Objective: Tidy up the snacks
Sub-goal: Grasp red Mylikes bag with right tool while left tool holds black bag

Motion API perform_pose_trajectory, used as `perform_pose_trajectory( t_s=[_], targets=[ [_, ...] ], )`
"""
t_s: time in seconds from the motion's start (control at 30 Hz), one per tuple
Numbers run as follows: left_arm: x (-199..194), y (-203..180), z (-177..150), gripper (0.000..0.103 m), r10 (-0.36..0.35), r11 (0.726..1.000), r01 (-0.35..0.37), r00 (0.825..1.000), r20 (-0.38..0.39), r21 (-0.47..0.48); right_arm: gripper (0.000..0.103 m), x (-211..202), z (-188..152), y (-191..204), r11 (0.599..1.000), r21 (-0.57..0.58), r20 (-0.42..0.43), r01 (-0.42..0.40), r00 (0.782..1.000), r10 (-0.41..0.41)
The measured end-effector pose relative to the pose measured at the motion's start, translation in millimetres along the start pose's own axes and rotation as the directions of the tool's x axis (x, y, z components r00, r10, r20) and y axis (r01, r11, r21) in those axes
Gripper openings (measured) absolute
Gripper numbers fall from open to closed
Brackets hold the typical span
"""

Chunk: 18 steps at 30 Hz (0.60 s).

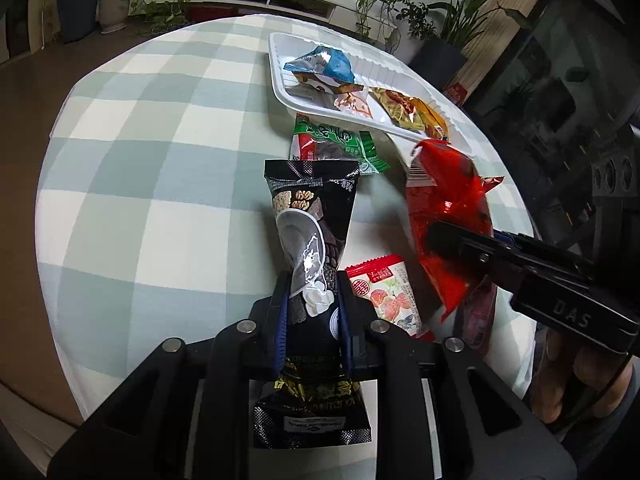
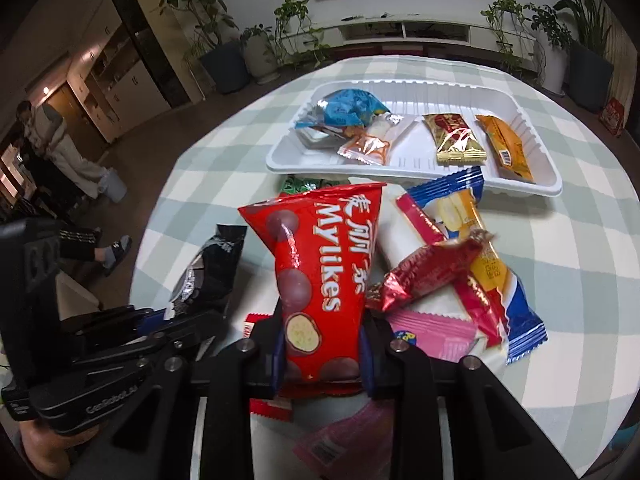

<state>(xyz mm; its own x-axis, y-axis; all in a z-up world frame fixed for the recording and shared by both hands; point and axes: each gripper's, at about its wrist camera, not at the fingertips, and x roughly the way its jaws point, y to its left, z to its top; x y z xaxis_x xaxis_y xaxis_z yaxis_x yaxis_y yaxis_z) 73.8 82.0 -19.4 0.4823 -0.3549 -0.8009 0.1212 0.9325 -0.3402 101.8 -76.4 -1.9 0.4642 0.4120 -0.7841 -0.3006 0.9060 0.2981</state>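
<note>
Left gripper (image 1: 310, 312) fingers pinch black sesame-walnut packet (image 1: 310, 216); right gripper (image 2: 322, 344) fingers pinch red Mylikes bag (image 2: 320, 272); white tray (image 2: 532, 184) beyond on checked worktop (image 1: 152, 184).

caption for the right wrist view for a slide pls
Right gripper shut on a red snack bag above loose snacks, white tray part-filled behind on the checked tablecloth.
</note>
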Motion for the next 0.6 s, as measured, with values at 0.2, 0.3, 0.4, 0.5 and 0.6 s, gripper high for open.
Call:
perform_pose_trajectory(
  t_s=[0.2,0.3,0.4,0.5,0.6],
  targets=[
    [-3.9,-0.1,1.0,0.019,-0.022,1.0,0.022,1.0,0.018,-0.014,0.031,-26.0,-5.2,-12.6,0.99,0.089,0.07,-0.108,0.992,0.102],
    [-7.8,0.1,1.1,0.019,-0.043,0.999,0.043,0.999,0.033,-0.021,0.031,-44.7,-5.5,-21.1,0.971,0.135,0.133,-0.199,0.974,0.182],
    [-13.1,3.1,1.9,0.019,-0.1,0.994,0.103,0.993,0.057,-0.047,0.031,-61.0,-3.7,-31.2,0.949,0.166,0.192,-0.266,0.953,0.234],
    [-15.1,5.9,3.5,0.019,-0.142,0.986,0.147,0.988,0.067,-0.075,0.031,-74.2,-2.4,-51.6,0.922,0.216,0.244,-0.321,0.932,0.267],
    [-17.9,5.9,7.1,0.019,-0.155,0.983,0.161,0.985,0.075,-0.092,0.031,-79.3,0.3,-74.3,0.911,0.264,0.276,-0.316,0.93,0.242]
  ],
)
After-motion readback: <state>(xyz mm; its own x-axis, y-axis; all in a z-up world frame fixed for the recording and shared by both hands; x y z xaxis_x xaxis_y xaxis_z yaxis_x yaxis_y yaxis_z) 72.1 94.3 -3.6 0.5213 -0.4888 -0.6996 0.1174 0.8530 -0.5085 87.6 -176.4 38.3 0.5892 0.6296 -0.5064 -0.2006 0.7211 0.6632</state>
